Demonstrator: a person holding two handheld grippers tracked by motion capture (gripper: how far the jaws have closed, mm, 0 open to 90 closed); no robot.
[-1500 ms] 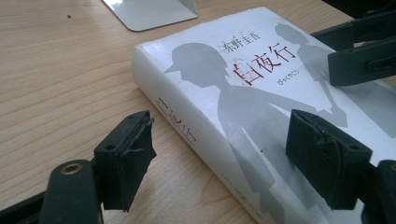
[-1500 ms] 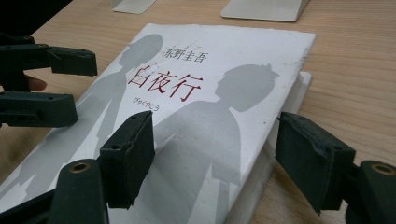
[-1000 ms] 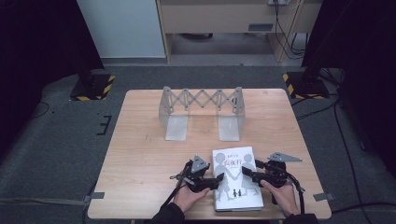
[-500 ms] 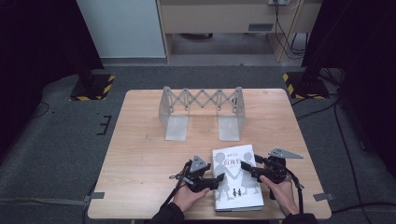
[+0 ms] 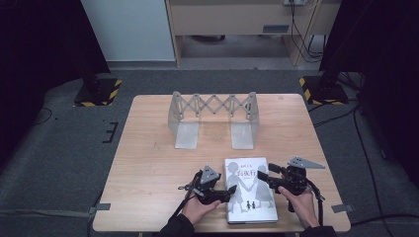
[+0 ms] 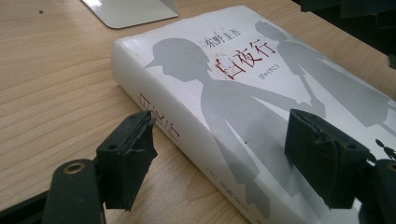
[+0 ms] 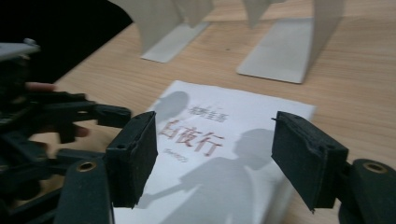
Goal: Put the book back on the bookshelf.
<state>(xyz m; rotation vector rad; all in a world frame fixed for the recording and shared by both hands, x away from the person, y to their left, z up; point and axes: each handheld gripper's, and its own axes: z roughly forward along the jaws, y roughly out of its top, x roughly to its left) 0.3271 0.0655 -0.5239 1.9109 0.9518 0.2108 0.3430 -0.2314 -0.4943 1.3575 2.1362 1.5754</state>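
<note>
white and grey, the thick book (image 5: 251, 190) lies flat, cover up, at the lower centre of the high view, near the front edge of the wooden table (image 5: 148, 163), with its spine toward the left of the frame. the left gripper (image 5: 231, 191) sits at the book's left edge, and in the left gripper view its jaws stand apart, one low beside the spine on the wood, the other over the cover, so it is released and straddling the spine edge rather than pinching it; that placement looks meant for clamping the book's thickness. the right gripper (image 5: 263, 176) comes in from the right of the frame at the book's upper right part, and in the right gripper view its jaws are also spread wide with the cover between them, nothing grasped. having a gripper on each long side seems aimed at lifting the book evenly. the folding metal bookstand (image 5: 212, 118) waits empty at the upper centre of the table, well apart from the book, probably where it is to go
</note>
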